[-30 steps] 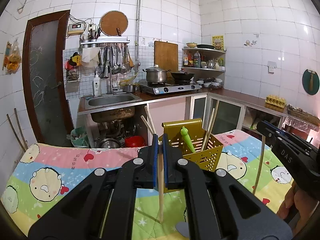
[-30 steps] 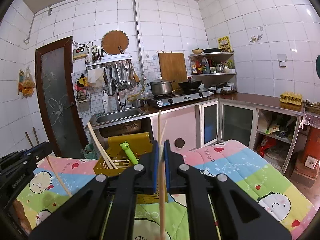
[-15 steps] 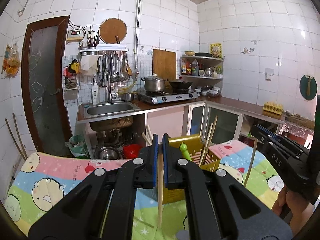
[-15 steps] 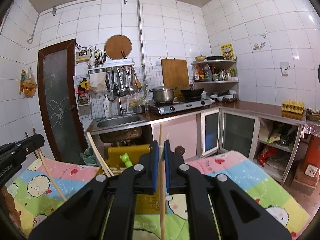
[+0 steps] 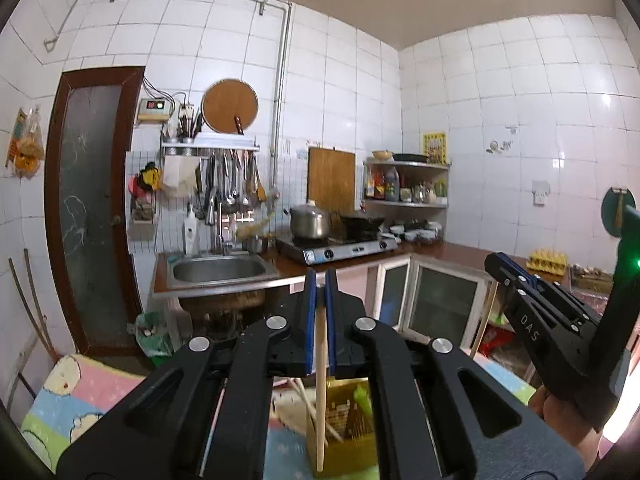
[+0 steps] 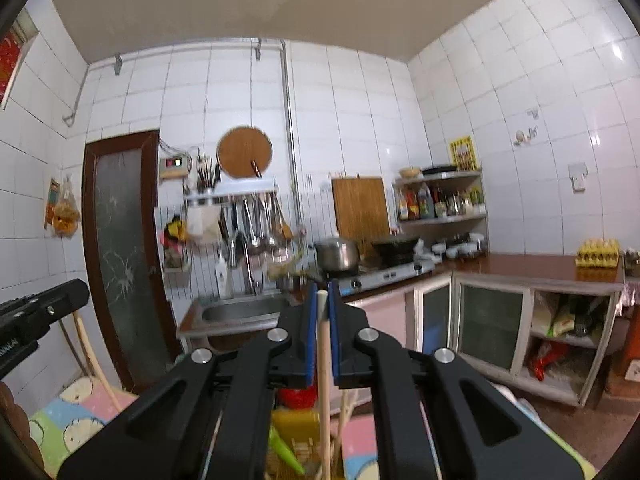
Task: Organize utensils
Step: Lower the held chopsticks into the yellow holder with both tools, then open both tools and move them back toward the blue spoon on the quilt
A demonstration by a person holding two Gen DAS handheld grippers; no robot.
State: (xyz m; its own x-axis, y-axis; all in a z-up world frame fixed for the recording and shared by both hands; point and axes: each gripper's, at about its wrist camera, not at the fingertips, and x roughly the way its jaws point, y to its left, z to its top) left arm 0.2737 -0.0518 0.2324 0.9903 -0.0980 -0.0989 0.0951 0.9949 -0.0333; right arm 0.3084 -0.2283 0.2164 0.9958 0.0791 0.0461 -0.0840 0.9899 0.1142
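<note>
Both grippers have risen since a second ago, and the yellow basket (image 5: 348,420) has dropped from mid-frame to the bottom edge of each view. Nearest, the left gripper (image 5: 320,280) is clamped on a wooden chopstick (image 5: 320,380) that hangs down over the basket. The right gripper (image 6: 321,292) likewise pinches a second chopstick (image 6: 324,392), its tip above the basket. A few chopsticks and a green utensil (image 6: 285,454) already stand inside. Both held sticks remain to be dropped in. Beyond lie the patterned mat (image 5: 72,396), then the sink (image 5: 218,270) and stove (image 5: 340,246).
</note>
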